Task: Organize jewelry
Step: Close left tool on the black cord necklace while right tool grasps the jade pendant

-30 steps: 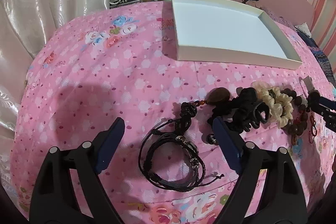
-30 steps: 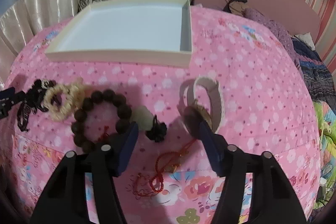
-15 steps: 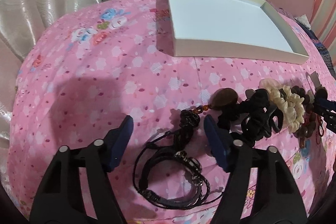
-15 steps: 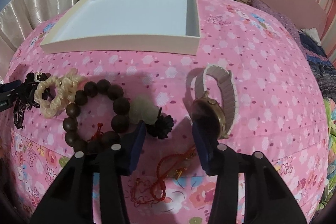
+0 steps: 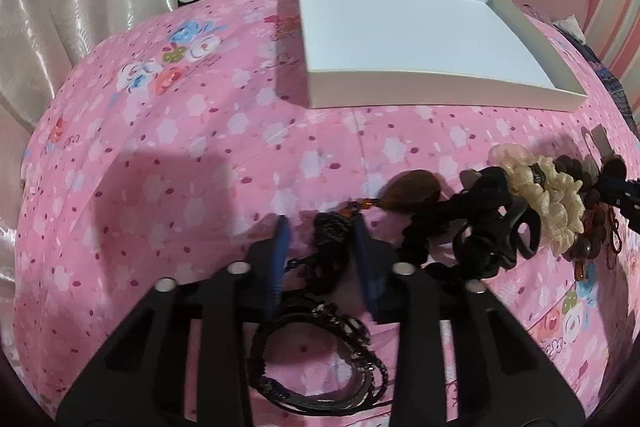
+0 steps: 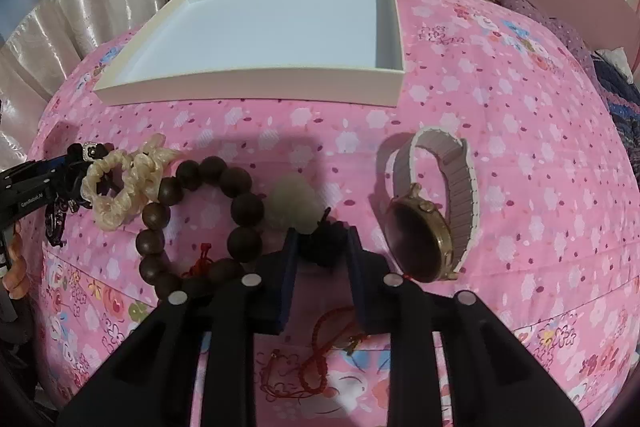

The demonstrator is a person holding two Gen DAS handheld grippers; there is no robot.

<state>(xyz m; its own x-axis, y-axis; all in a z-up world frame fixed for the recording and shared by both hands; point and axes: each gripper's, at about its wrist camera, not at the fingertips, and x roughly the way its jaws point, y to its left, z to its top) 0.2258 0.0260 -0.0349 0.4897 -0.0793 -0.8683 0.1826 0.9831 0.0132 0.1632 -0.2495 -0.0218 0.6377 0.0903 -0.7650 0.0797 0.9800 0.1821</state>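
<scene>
**Both grippers down on the jewelry row, white tray waiting behind**

Left wrist view first: the left gripper (image 5: pixel 320 223) has its blue fingers narrowed around a black knotted cord (image 5: pixel 330 227), looks like they're touching it on both sides. That cord runs to a brown oval pendant (image 5: pixel 412 189). Only this view shows the black braided bracelets (image 5: pixel 320 359) lying under the gripper, plus a black hair claw (image 5: pixel 492 227) and a cream scrunchie (image 5: pixel 548 195) further right.

Right wrist view: the right gripper (image 6: pixel 320 239) is pinched in on a small black flower piece (image 6: pixel 324 241). Only here you get the dark wooden bead bracelet (image 6: pixel 200 223), a pale stone (image 6: pixel 292 201), the gold watch (image 6: pixel 428 223) and a red string (image 6: pixel 320 355).

The white tray (image 6: pixel 256 83) sits on the pink floral bedspread (image 6: pixel 500 147), behind everything.
</scene>
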